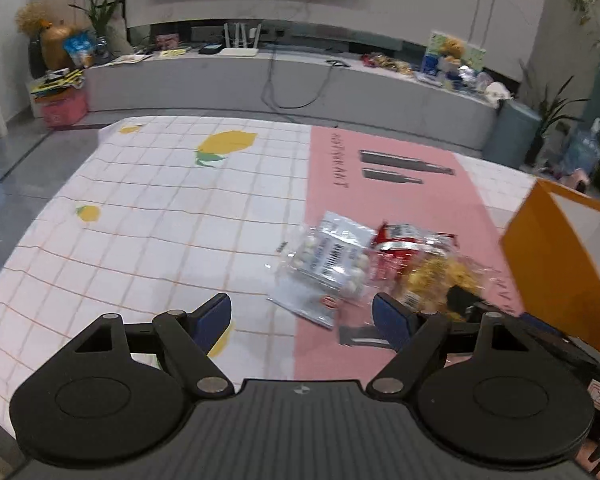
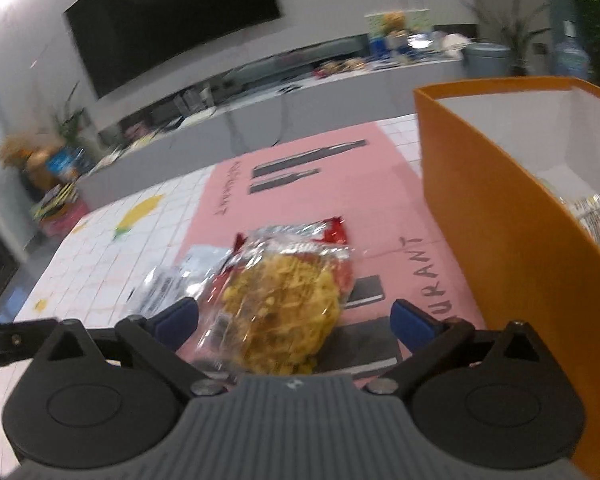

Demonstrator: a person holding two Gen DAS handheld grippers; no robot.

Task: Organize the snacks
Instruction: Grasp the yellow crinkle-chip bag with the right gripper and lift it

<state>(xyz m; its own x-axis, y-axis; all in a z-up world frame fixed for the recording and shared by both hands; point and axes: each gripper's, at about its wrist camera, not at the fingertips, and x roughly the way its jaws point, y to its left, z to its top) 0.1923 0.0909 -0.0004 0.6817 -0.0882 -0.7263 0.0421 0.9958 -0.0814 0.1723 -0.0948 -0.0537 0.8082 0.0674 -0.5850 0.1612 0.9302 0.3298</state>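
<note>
Your left gripper (image 1: 302,322) is wide open and holds nothing; the bag of white balls (image 1: 332,264) lies just ahead on the table (image 1: 148,216). Your right gripper (image 2: 294,318) is wide open too. The noodle bag (image 2: 284,304) lies between its fingers (image 2: 176,320), unsqueezed. The orange box (image 2: 512,240) stands right.

Dim indoor light — right view motion-blurred, both bowed at the edges.

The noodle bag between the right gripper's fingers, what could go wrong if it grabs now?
1. The noodle bag overlaps the red packet; the open right gripper may drag both.
2. Squeezing could crush the brittle noodles.
3. The orange box wall stands close beside; a low lift might catch it.
</note>
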